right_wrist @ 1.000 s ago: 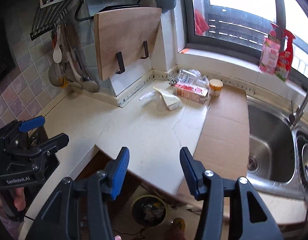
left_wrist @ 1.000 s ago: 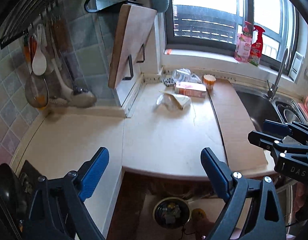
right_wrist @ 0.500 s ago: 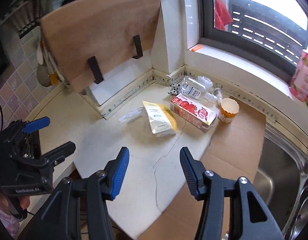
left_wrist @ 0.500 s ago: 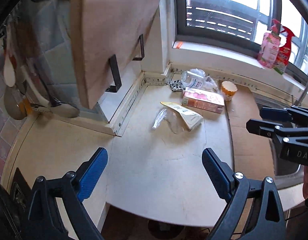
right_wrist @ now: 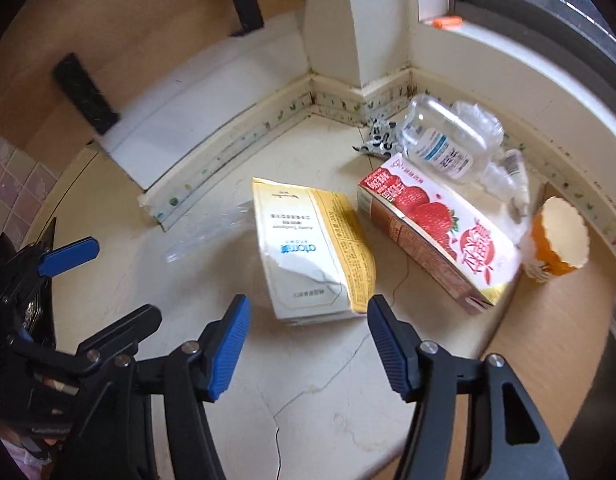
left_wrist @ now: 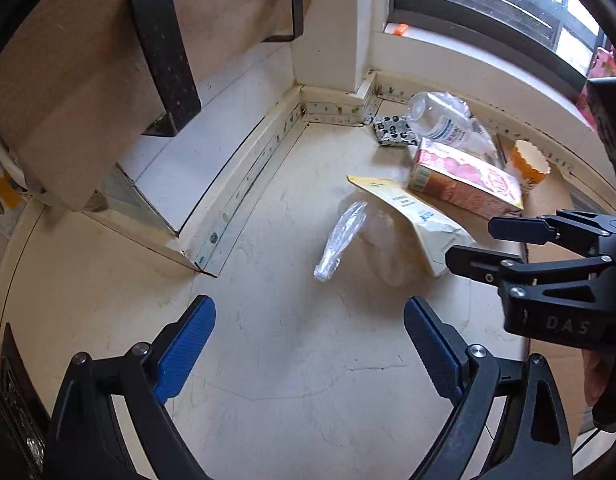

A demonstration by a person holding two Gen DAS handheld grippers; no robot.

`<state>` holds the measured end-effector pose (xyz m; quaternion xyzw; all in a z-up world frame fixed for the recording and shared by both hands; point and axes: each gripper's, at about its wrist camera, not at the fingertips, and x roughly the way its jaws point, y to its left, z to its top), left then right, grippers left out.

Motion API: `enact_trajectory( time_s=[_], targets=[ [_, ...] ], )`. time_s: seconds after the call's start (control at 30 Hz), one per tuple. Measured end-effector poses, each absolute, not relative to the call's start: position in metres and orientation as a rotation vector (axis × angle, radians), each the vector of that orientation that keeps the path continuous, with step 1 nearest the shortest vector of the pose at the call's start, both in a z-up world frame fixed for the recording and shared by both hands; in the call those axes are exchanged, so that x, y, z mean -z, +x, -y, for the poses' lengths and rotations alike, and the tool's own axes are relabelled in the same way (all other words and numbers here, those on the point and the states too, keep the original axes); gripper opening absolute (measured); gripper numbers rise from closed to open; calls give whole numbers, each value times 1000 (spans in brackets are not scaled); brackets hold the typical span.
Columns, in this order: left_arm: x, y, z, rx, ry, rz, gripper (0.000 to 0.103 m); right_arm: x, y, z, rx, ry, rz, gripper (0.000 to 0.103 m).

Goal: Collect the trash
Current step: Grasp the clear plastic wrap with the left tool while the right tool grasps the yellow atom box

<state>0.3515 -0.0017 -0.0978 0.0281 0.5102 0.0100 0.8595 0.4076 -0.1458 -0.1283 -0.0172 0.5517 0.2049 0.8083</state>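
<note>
Trash lies in the counter's corner: a torn white-and-yellow paper packet [right_wrist: 312, 252] [left_wrist: 412, 216], a strawberry drink carton [right_wrist: 440, 228] [left_wrist: 464, 184], a clear plastic bottle [right_wrist: 440, 144] [left_wrist: 440, 124], an orange paper cup [right_wrist: 556, 240] [left_wrist: 528, 164], a crumpled black-and-white wrapper [right_wrist: 378, 140] [left_wrist: 392, 132] and a clear plastic bag [left_wrist: 344, 236] [right_wrist: 211, 228]. My right gripper [right_wrist: 308, 338] hovers just before the packet's near edge, jaws opening, nothing between them. My left gripper [left_wrist: 308, 344] is open over bare counter, short of the plastic bag.
A wooden cutting board [left_wrist: 87, 60] leans on a black stand at the back left. Brown cardboard [right_wrist: 548, 332] covers the counter at the right. The window sill [right_wrist: 528, 68] runs behind the trash. The cream counter [left_wrist: 287, 400] has a fine crack.
Both grippers have moved forward and down toward the trash pile, which now looms much larger. The right gripper's jaws stand wider than before.
</note>
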Motion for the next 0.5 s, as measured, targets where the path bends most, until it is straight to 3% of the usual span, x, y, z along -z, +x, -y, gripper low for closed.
enact_trajectory(
  time_s=[0.5],
  targets=[
    [111, 359, 0, -43, 50, -1098, 94, 162, 440, 129, -451, -3, -1218, 72]
  ],
)
